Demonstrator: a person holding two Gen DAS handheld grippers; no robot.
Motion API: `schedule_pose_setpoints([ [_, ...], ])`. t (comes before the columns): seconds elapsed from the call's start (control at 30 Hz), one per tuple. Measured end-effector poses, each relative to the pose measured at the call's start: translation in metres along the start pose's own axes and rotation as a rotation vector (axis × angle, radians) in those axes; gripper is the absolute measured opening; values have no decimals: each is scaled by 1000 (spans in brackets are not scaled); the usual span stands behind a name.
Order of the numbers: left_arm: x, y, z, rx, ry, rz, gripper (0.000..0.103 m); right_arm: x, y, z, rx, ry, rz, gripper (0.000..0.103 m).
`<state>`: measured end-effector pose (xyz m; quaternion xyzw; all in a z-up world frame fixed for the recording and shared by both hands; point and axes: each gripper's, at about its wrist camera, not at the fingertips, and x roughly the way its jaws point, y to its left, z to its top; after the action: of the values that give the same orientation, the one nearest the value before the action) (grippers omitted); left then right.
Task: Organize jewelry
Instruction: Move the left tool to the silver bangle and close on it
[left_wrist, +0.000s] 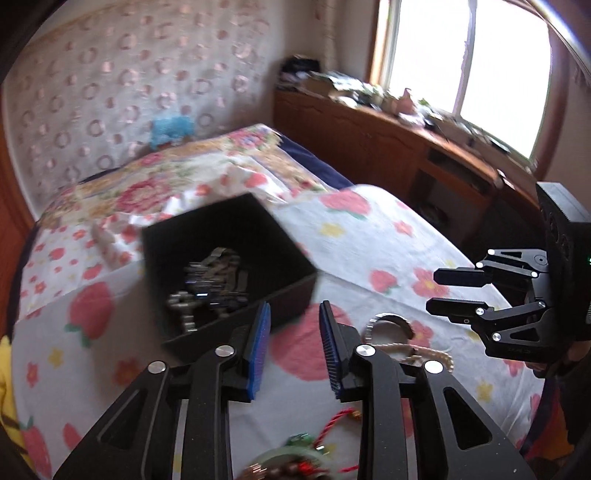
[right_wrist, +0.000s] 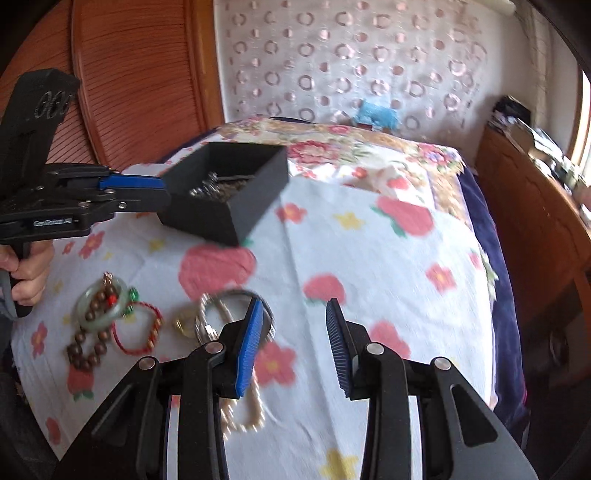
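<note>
Left wrist shows floral bedspread (left_wrist: 369, 258) beside wooden cabinet (left_wrist: 369, 147) under window (left_wrist: 469, 55).

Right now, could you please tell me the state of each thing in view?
Black box: open, metal jewelry inside.
Green bangle: on the bedsheet, outside the box.
Pearl necklace: on the bedsheet.
Left gripper: open, empty.
Right gripper: open, empty.
</note>
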<state>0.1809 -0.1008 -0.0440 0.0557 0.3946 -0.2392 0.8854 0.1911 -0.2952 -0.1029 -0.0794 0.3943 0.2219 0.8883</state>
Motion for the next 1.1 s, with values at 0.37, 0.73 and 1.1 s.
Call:
schedule_pose_setpoints([
  [0.37,46,-44,6,123,159,-93,13,-3,-14,-25,48,-2,11,38],
  [0.73,66,-64,4,223,242,-66,8,-6,-1,-31,36,-3,50,38],
  [1.1,53,-54,-2,183,187,-41,2,6,29,-33,-24,41,113,38],
])
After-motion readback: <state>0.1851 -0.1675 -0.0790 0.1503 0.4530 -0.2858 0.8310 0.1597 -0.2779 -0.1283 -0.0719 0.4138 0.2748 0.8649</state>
